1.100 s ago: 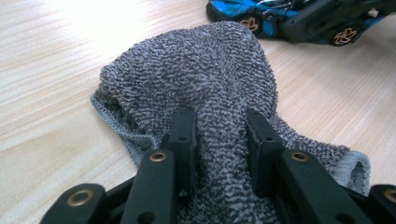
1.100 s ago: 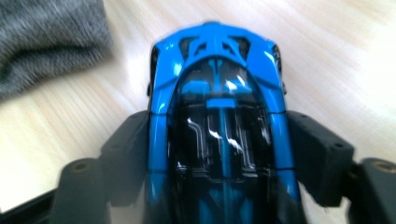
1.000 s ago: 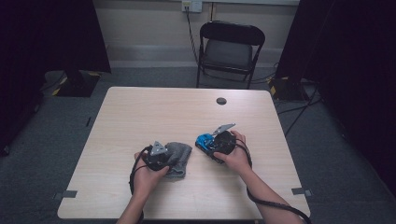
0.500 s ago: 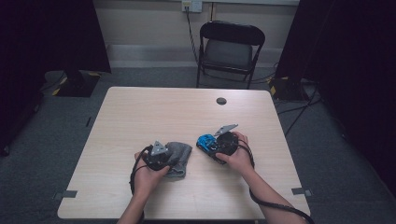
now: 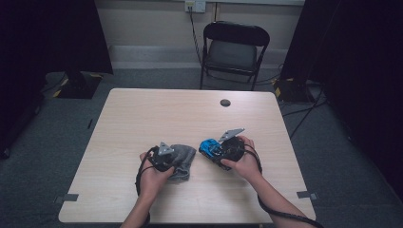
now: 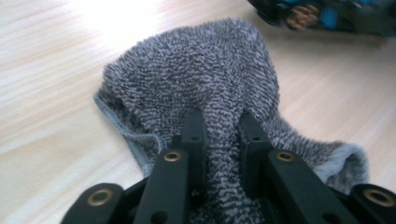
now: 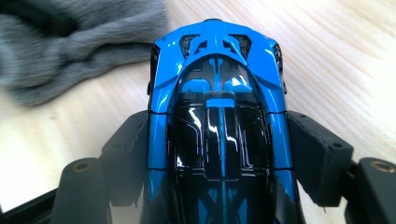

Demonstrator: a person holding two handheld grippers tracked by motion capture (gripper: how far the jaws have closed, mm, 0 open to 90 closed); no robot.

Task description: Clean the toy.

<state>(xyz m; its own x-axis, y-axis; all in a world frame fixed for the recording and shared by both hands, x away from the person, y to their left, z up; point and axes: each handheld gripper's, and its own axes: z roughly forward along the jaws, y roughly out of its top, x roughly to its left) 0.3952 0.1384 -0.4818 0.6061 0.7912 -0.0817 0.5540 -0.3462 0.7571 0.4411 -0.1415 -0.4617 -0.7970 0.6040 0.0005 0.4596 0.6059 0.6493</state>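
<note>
left gripper [image 5: 177, 156]: jaws just finished closing, now pinched on a fold of the grey terry sock [image 6: 201, 88] lying on the bench [image 5: 142, 118], near its front edge
sock opening: not spread, lift the top layer clear before feeding
right gripper [image 5: 209, 148]: jaws clamped on the sides of the blue toy car [image 7: 217, 116], nose toward the sock, just beside it
tip: keep the car level and aim at the cuff

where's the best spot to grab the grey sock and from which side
Pinch a raised fold near its open cuff end, from the person's side, as the left gripper does. The grey sock lies flat and limp on the table, so only a bunched ridge gives the jaws purchase.
</note>
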